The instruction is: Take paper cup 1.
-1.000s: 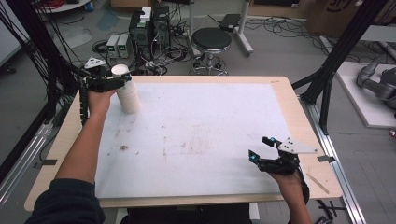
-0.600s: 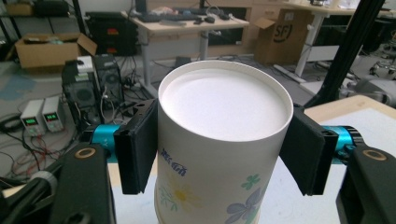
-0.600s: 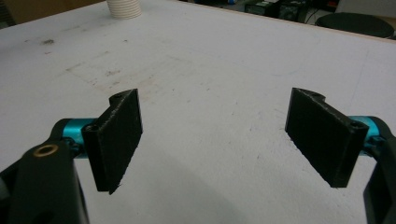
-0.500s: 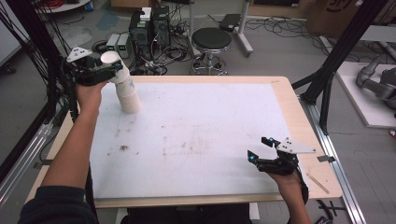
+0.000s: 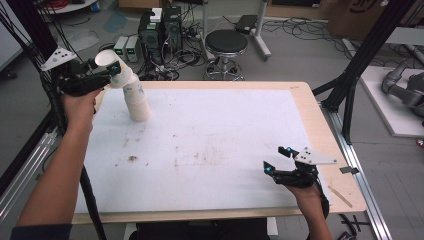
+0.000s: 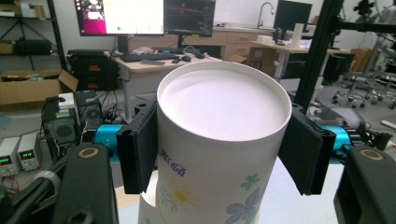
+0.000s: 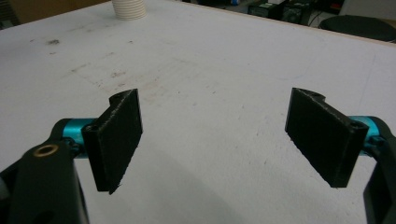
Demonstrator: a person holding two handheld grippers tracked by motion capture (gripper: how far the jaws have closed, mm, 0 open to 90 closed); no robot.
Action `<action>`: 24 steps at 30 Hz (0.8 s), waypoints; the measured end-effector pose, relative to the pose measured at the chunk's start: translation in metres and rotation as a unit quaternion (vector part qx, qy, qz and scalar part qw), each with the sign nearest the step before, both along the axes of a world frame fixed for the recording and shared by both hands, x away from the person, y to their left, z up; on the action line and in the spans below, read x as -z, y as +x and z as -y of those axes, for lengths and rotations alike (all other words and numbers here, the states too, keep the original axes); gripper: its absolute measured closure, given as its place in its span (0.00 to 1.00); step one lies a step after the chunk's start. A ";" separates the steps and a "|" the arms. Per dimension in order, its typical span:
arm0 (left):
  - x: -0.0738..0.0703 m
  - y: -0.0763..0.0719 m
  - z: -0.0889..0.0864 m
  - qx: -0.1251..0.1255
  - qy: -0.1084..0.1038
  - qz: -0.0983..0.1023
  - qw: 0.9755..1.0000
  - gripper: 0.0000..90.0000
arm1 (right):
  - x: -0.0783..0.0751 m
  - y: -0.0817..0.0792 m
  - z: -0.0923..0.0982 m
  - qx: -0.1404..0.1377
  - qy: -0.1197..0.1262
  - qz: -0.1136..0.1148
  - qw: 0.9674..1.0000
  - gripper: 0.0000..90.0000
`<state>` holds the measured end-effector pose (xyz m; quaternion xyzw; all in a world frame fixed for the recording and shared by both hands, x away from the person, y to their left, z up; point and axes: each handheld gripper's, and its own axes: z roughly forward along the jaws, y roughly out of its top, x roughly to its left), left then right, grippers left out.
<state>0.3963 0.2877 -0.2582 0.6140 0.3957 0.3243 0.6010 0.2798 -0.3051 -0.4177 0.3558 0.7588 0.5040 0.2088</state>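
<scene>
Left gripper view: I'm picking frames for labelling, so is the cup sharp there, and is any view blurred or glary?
Left gripper view: the white paper cup with flower print is sharp, evenly lit, no glare. Right gripper view: the black jaws look crisp, the far stack of white cups softer. High view: slightly soft overall.

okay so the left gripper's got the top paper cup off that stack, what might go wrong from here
The left gripper clamps the top cup near its rim; thin paper may buckle or slip. The cup is tilted and looks only partly out of the stack, so the cup below might lift with it, or the stack might tip. The right gripper rests open, far across the table, and cannot steady the stack.
</scene>
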 end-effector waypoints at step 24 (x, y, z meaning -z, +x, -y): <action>0.053 -0.071 0.021 0.114 -0.004 0.001 0.994 0.39 | 0.000 0.003 -0.009 -0.012 -0.002 -0.001 1.000 0.22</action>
